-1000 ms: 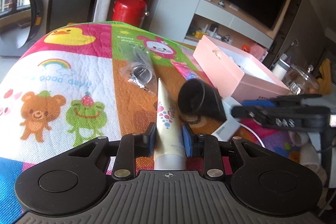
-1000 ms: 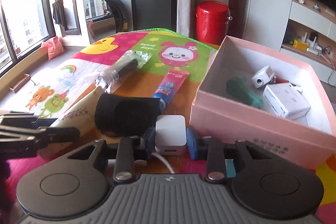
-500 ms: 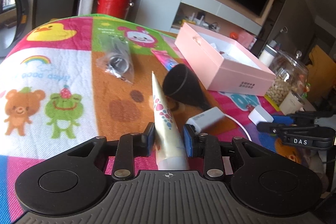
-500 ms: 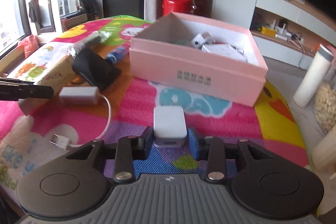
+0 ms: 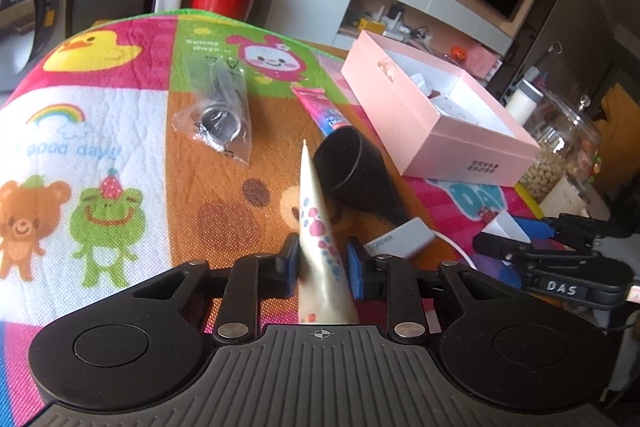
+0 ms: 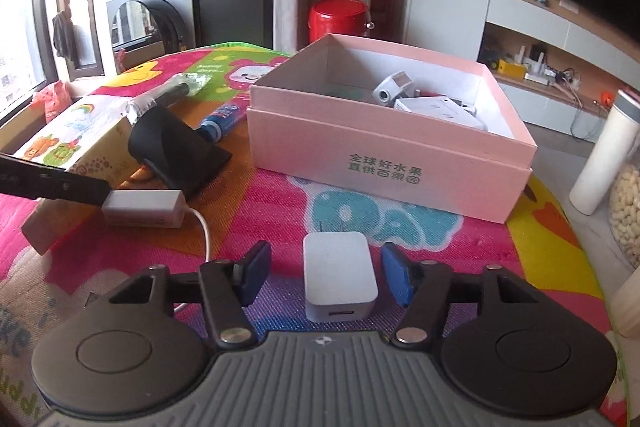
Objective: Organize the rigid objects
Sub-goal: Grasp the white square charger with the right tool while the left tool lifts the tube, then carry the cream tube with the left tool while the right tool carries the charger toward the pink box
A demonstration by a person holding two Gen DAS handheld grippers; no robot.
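My left gripper (image 5: 322, 263) is shut on a cream tube with pink and blue dots (image 5: 318, 231), which points forward and is held on edge. My right gripper (image 6: 325, 277) is open, its blue pads standing apart on either side of a white USB charger cube (image 6: 339, 275) that rests on the colourful mat. The open pink box (image 6: 384, 143) lies ahead of the right gripper and holds several small white items. It also shows in the left wrist view (image 5: 436, 119) at the right.
On the mat lie a black cone-shaped cup (image 5: 352, 171), a white adapter with cable (image 6: 144, 207), a pink-blue toothpaste tube (image 5: 324, 109) and a plastic bag with metal parts (image 5: 220, 115). A white bottle (image 6: 604, 151) and a nut jar (image 5: 564, 147) stand at the right.
My right gripper has opened and let go of the white charger cube, which now rests on the mat in front of the pink box. My left gripper still holds the tube, now turned on edge.
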